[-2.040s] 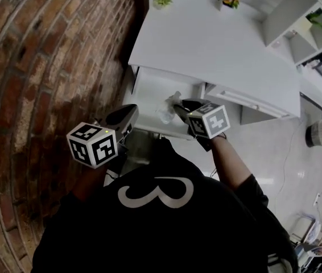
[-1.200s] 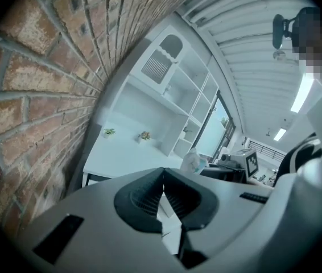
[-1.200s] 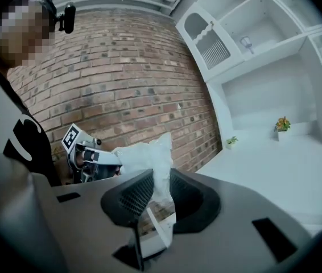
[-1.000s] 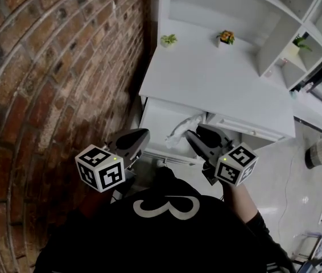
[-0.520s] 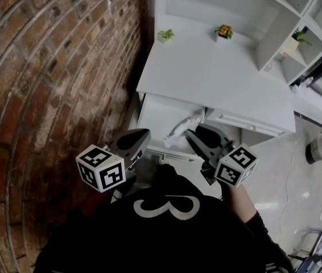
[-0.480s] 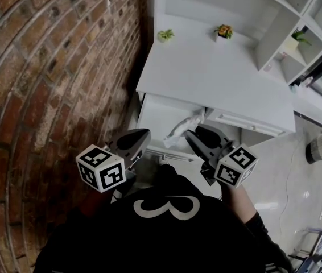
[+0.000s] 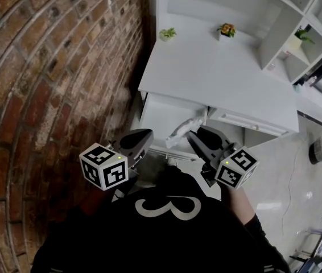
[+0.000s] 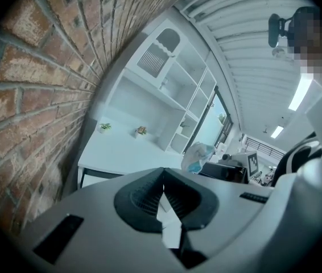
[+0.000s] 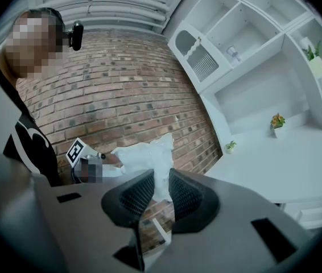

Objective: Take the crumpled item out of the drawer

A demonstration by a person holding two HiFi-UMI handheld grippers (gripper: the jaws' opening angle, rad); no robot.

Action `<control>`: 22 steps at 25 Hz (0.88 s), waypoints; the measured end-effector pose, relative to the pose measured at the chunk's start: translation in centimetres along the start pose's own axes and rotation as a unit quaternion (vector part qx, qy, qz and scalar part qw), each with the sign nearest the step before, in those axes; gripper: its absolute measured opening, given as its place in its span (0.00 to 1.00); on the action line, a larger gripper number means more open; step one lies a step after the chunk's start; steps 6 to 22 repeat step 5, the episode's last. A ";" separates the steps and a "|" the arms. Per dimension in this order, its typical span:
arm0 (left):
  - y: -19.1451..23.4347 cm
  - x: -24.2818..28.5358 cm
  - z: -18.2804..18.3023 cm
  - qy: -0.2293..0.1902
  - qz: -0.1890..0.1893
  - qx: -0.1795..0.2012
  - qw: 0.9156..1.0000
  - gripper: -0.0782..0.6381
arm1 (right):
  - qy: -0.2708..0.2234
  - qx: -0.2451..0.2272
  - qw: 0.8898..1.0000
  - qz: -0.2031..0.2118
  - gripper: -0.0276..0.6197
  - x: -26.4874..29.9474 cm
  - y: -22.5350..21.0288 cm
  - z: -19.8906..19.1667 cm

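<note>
The jaws of my right gripper (image 9: 161, 179) stand narrow and pinch the lower end of the white crumpled plastic-like item (image 9: 145, 155). Its bunched upper part stands up above the pads, in the air in front of the red brick wall (image 9: 121, 90). The jaws of my left gripper (image 8: 162, 178) are pressed together with nothing between them; it hangs idle beside the other.

From the head view, the right gripper (image 7: 194, 136) holds the crumpled item (image 7: 182, 131) over the front edge of the open white drawer (image 7: 158, 111), and the left gripper (image 7: 141, 136) is just off that edge on the wall side. I judge the main step close to done: the item is gripped and, by the right gripper view, raised off any surface. From above I cannot be sure its far end has fully passed the drawer's front edge. What is left, as I read it, is to carry it clear of the opening.

The part of the drawer's floor that I can see is bare white, and the corner under the item and the grippers is hidden. Above it the white bench (image 7: 218, 73) carries a small green potted plant (image 7: 167, 33) and a small pot with orange flowers (image 7: 226, 30) near its back edge.
</note>
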State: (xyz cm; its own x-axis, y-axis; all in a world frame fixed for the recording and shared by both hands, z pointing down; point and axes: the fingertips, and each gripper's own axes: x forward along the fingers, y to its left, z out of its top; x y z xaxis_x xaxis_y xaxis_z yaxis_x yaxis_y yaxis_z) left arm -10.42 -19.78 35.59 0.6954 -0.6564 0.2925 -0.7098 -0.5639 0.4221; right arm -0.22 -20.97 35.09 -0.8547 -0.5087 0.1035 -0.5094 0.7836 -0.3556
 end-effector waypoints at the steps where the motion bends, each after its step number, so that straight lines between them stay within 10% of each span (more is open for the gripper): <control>1: 0.0 0.1 0.0 0.001 -0.001 0.000 1.000 0.11 | -0.001 0.000 1.000 -0.001 0.18 0.0 -0.1 0.0; 22: 0.1 0.7 0.1 0.004 -0.003 0.002 1.000 0.11 | -0.004 -0.002 1.000 -0.004 0.18 -0.2 -0.6 0.3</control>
